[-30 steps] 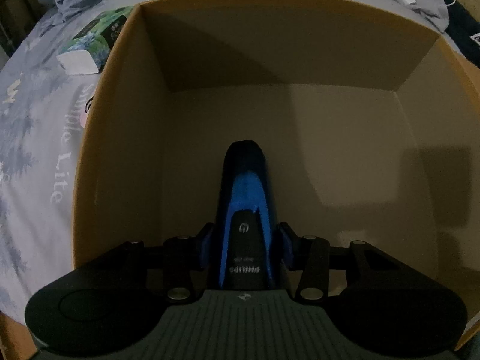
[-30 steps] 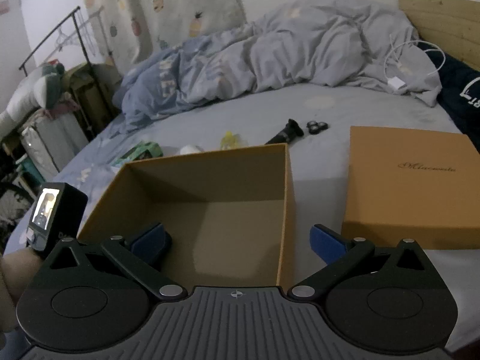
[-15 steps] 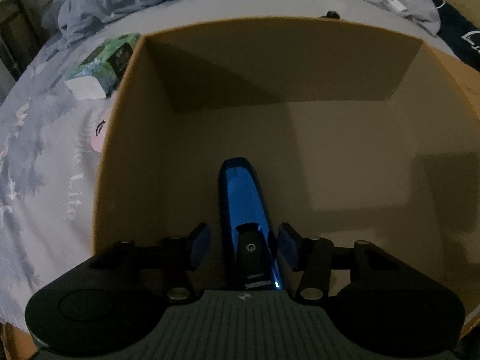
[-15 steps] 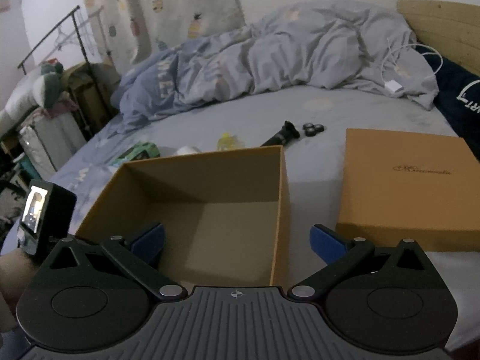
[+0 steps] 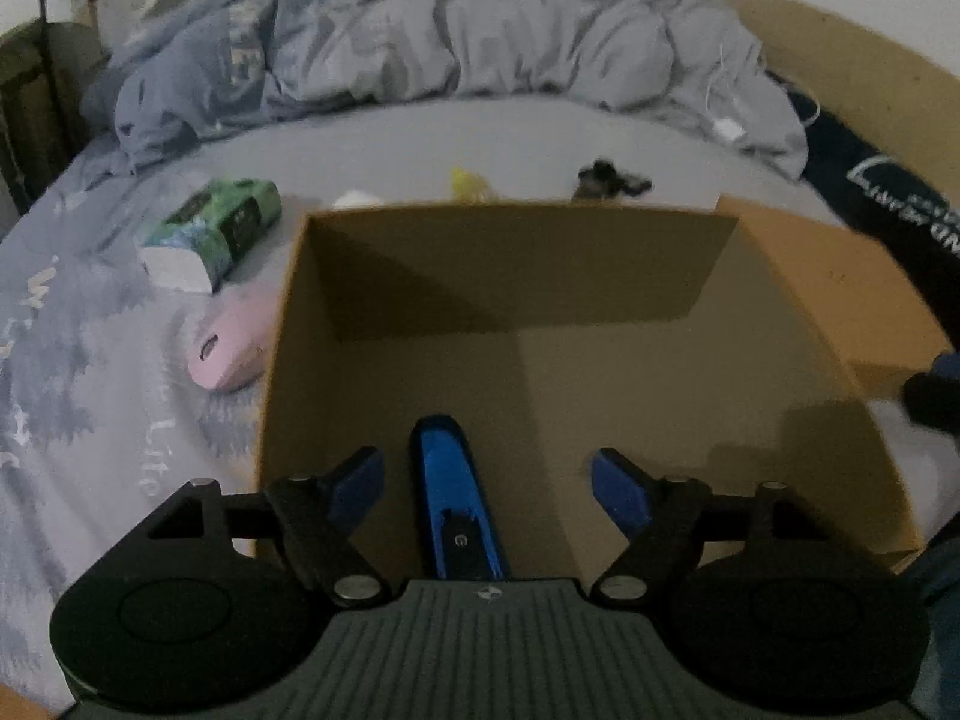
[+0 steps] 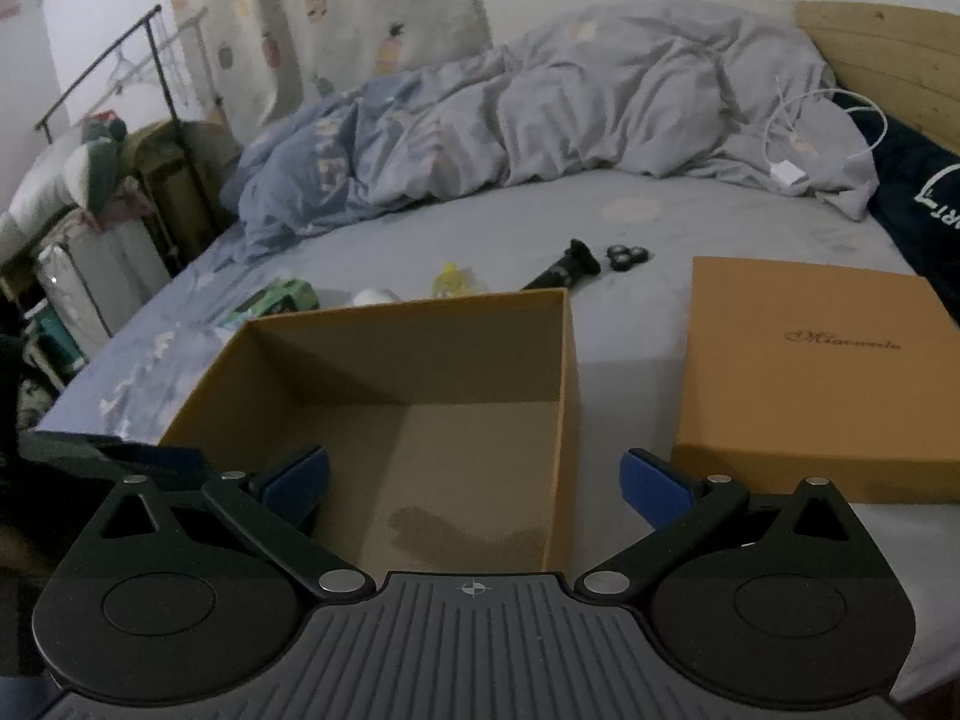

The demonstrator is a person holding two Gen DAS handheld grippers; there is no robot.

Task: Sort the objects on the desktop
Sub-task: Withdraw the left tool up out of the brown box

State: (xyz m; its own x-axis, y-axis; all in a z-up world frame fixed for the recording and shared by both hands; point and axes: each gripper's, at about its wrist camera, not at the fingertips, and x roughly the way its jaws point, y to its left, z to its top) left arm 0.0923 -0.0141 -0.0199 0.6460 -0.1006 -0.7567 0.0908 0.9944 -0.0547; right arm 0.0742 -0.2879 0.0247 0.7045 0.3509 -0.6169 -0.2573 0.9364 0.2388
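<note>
Blue and black, the electric shaver [image 5: 459, 516] now lies loose on the floor of the open cardboard box [image 5: 282, 360], at about six o'clock in the left wrist view. A second ago our left tongs [image 5: 487, 483] were pinching it by its sides; their jaws have just been opening, and now they stand well spread, each blue pad clear of the shaver that still sits between them. The box has also dropped lower in that view, so we read the left hand as lifting away.

Our right tongs [image 6: 474, 483] are spread too, with nothing between them, poised over the near edge of the same box, unchanged from a second ago.

We judge one item sorted. Others wait on the bed [image 6: 648, 222]: a pink mouse [image 5: 231, 348] touching the box's left wall at nine o'clock, a green tissue pack [image 5: 210, 231] at ten, and beyond the far wall a yellow thing [image 6: 453, 279], a black shaver head part [image 6: 561, 270] and the box lid [image 6: 822, 378] at three o'clock.
</note>
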